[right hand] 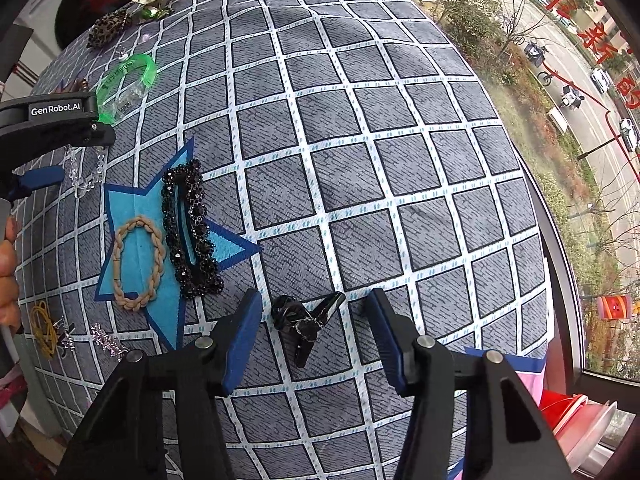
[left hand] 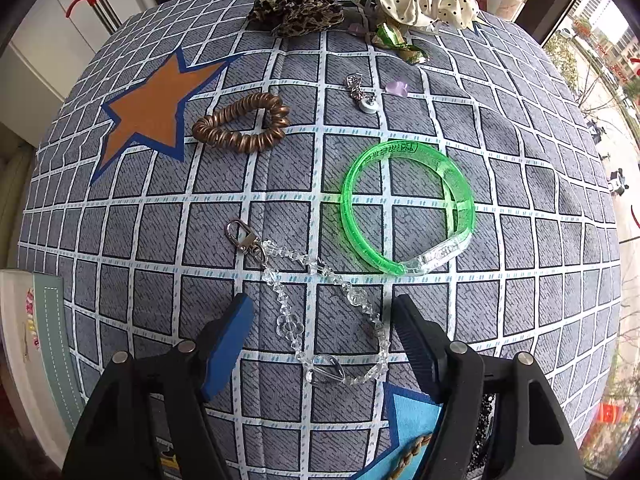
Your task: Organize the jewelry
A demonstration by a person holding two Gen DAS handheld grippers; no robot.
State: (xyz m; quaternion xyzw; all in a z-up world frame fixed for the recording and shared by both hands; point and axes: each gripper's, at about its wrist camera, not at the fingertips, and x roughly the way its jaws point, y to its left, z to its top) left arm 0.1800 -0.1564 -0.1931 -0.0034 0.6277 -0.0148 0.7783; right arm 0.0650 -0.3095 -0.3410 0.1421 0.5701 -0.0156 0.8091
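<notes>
Left gripper (left hand: 324,316): jaws apart, straddling a clear bead chain (left hand: 320,312) with metal clasp (left hand: 244,236); pads not pressing it. Chain lay loose on the grey checked cloth (left hand: 520,320), just short of the green bangle (left hand: 408,208).

Right gripper (right hand: 316,320): jaws apart around a black hair clip (right hand: 304,320) lying flat, neither pad touching.

Nearby: beaded black clip (right hand: 190,228) and braided tan band (right hand: 138,264) on the blue star patch (right hand: 168,300).

Risks, as judged — the chain was thin and slack, so closing pads might catch one strand and leave the rest trailing or snagging the bangle; the glossy clip might skid or pivot out of a pinch across its splayed end.
</notes>
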